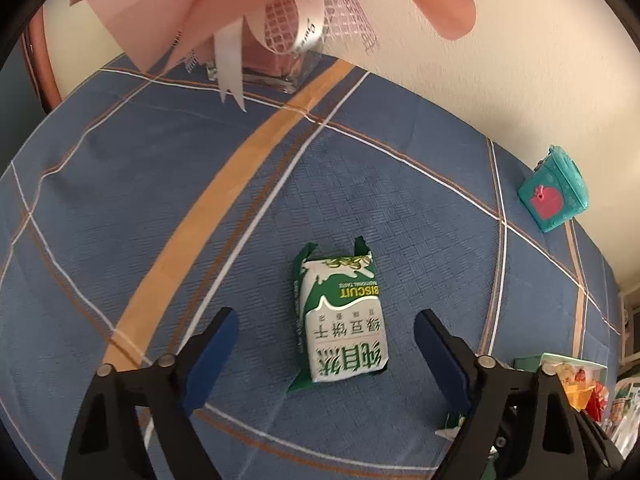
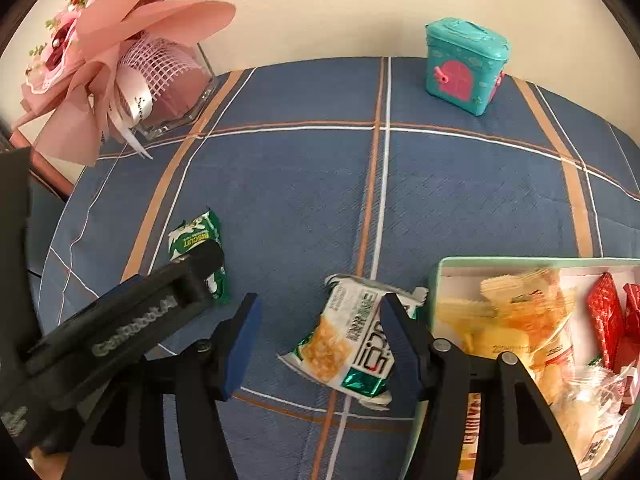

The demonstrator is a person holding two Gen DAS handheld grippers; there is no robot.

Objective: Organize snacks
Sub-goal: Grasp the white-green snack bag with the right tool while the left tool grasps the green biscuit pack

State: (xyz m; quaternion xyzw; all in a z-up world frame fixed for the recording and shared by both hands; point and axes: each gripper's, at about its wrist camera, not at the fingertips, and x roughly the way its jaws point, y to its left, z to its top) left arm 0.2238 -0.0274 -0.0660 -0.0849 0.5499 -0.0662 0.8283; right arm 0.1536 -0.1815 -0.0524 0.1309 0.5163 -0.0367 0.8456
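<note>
A green and white biscuit packet [image 1: 342, 320] lies flat on the blue checked tablecloth, between and just beyond the fingers of my open left gripper [image 1: 326, 334]; it also shows in the right wrist view [image 2: 198, 246], partly behind the left gripper's body. My right gripper [image 2: 318, 322] is open, with a crumpled green and white snack packet [image 2: 348, 344] on the cloth between its fingers, next to its right finger. A mint-green box [image 2: 436, 276] at the right holds several yellow and red snack packets.
A pink bouquet in a glass vase [image 2: 120, 68] stands at the back left by the wall; its wrapping hangs into the top of the left wrist view [image 1: 280, 0]. A teal toy box with a pink door [image 2: 464, 68] stands at the back. The tablecloth [image 2: 300, 192] covers the table.
</note>
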